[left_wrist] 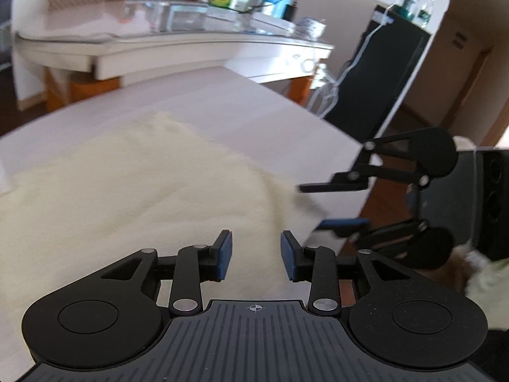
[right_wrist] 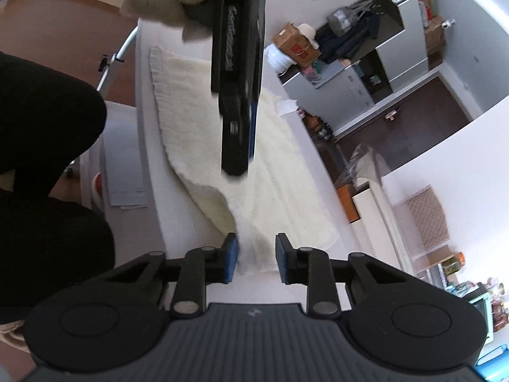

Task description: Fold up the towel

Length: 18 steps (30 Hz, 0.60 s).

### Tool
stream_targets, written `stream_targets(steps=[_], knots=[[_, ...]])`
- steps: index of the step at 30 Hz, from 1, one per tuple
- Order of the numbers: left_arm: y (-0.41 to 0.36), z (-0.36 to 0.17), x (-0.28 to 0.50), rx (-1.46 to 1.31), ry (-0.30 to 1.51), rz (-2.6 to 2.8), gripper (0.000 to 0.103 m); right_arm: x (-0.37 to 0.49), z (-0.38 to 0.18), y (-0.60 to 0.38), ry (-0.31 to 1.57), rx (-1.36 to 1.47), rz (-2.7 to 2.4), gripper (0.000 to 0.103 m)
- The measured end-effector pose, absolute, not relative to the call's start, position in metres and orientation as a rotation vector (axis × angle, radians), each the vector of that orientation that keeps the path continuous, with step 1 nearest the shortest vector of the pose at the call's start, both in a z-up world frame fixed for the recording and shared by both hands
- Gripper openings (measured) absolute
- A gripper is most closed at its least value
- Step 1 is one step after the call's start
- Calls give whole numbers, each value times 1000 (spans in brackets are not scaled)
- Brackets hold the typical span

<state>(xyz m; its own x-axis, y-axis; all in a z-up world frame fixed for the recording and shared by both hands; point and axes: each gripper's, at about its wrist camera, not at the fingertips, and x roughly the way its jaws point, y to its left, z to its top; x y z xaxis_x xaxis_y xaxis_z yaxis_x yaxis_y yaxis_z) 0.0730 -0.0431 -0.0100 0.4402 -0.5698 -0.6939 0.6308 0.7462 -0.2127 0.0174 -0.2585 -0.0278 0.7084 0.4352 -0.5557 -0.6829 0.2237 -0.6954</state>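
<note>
Left wrist view: the left gripper (left_wrist: 256, 256) hovers over a cream towel (left_wrist: 133, 191) spread on a white table (left_wrist: 261, 111), its 2 blue-padded fingers (left_wrist: 224, 256) parted with nothing between them. At the table's right edge the right gripper (left_wrist: 337, 205) is seen side-on, its 2 fingers spread apart on either side of the towel's corner, where the fabric rises in a ridge. A glass-topped desk (left_wrist: 178, 31) stands beyond the table. Right wrist view: the right gripper (right_wrist: 257, 259) has its jaws apart, with a raised fold of the towel (right_wrist: 254, 172) lying in the gap; no pad visibly presses the cloth. The left gripper (right_wrist: 237, 95), held by a gloved hand (right_wrist: 168, 3), hangs above the towel's middle. The towel lies flat along the table (right_wrist: 187, 232), one edge lifted toward the camera.
</note>
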Motion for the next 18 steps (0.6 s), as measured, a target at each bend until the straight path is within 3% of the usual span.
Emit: stream_targets(steps=[2, 10, 18], knots=[[-24, -5, 62, 126, 815, -657, 36, 18, -26, -258, 280, -1093, 793, 9], [36, -5, 15, 257, 828, -405, 33, 12, -22, -257, 287, -1083, 767, 8], [44, -11, -4, 304, 821, -400, 31, 8, -19, -255, 301, -1067, 749, 8]])
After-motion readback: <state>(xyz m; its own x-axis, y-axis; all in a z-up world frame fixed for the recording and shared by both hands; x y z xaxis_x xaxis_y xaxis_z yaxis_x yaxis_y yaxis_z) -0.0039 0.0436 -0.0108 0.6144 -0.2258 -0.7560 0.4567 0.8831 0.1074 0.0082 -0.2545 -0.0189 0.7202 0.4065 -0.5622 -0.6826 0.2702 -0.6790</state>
